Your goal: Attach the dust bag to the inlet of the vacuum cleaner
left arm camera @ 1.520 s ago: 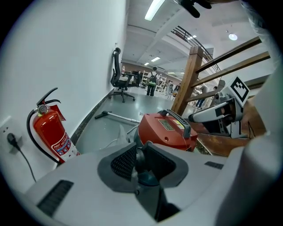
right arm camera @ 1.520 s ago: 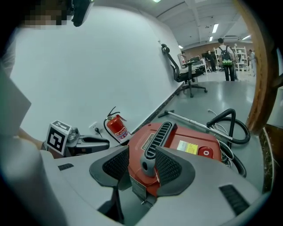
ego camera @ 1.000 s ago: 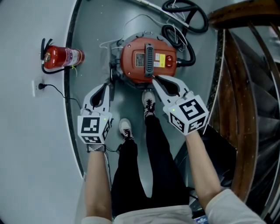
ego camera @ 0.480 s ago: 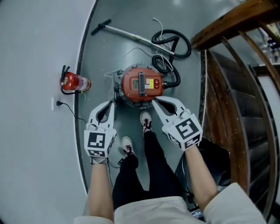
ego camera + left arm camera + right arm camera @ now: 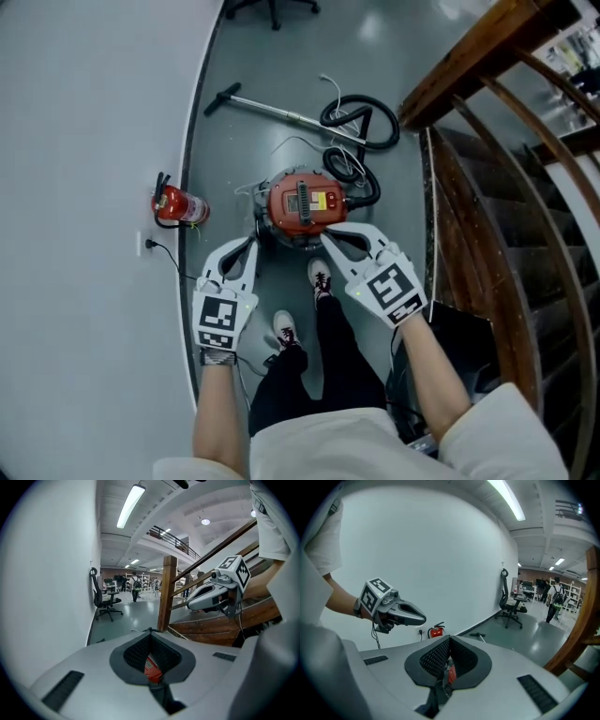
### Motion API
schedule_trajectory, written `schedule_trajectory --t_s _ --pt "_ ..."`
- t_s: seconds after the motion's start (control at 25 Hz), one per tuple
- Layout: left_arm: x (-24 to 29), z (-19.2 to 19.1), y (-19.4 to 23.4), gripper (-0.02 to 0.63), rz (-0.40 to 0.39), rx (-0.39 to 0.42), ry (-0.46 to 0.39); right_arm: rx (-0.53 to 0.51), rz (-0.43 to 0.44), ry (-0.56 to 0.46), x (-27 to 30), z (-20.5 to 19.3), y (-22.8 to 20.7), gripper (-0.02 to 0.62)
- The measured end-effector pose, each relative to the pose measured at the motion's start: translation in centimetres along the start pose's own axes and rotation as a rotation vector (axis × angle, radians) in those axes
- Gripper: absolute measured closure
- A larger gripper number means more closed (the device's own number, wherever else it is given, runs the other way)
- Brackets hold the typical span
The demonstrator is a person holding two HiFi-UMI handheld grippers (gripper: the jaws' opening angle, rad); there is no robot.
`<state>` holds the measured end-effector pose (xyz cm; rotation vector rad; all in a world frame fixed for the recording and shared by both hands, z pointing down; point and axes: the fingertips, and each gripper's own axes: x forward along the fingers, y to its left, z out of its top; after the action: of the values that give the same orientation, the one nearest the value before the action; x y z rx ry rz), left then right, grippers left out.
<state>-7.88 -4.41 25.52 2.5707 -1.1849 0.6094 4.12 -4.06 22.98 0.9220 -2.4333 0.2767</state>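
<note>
Rising from vacuum cleaner (image 5: pixel 305 204): left hand-held gripper (image 5: pixel 249 247), right hand-held gripper (image 5: pixel 330 235).

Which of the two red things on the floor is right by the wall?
The fire extinguisher, at the foot of the white wall; the vacuum cleaner stands well clear of it.

My right gripper (image 5: pixel 449 638) is holding its jaws together, empty. I'm seeing the left gripper (image 5: pixel 423 618) hanging above a fire extinguisher (image 5: pixel 436 631).

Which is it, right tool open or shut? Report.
Shut. In the right gripper view, the right tool has jaw tips touching, nothing held.
</note>
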Motion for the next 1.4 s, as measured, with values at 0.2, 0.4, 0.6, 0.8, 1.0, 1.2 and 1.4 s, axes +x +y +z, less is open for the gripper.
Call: schedule_trajectory --t_s 0.2,0.4,0.6,0.8,1.0,1.2,1.4 --pt "-2.6 3.7 -0.6 0.604 -0.033 0.059 0.005 -0.027 -0.007 -0.019 -2.2 3.3 0.4 0.568" --pt "-5.1 7.5 -1.4 0.604 -0.069 0.125 -0.012 -0.061 -0.024 -0.048 -5.0 6.1 1.0 0.568" --pt "-7.6 10.5 -1.6 0.604 -0.059 0.152 -0.055 -0.079 -0.074 -0.091 -7.8 9.0 1.7 0.568" --pt "-9.5 13.0 -3.1 0.604 -0.081 0.163 -0.079 -0.111 -0.110 -0.115 -10.4 11.8 2.0 0.568" --pt "-11.6 15.4 -4.7 0.604 -0.083 0.233 -0.099 -0.139 -0.112 -0.126 -12.7 13.4 3.4 0.568" --pt "-13.7 17.7 -6.0 0.604 -0.071 0.258 -0.148 -0.169 -0.130 -0.140 -14.7 15.2 4.5 0.568" --pt "-16.1 20.5 -7.2 0.604 -0.064 0.338 -0.227 -0.198 -0.165 -0.177 -17.3 17.3 5.5 0.568"
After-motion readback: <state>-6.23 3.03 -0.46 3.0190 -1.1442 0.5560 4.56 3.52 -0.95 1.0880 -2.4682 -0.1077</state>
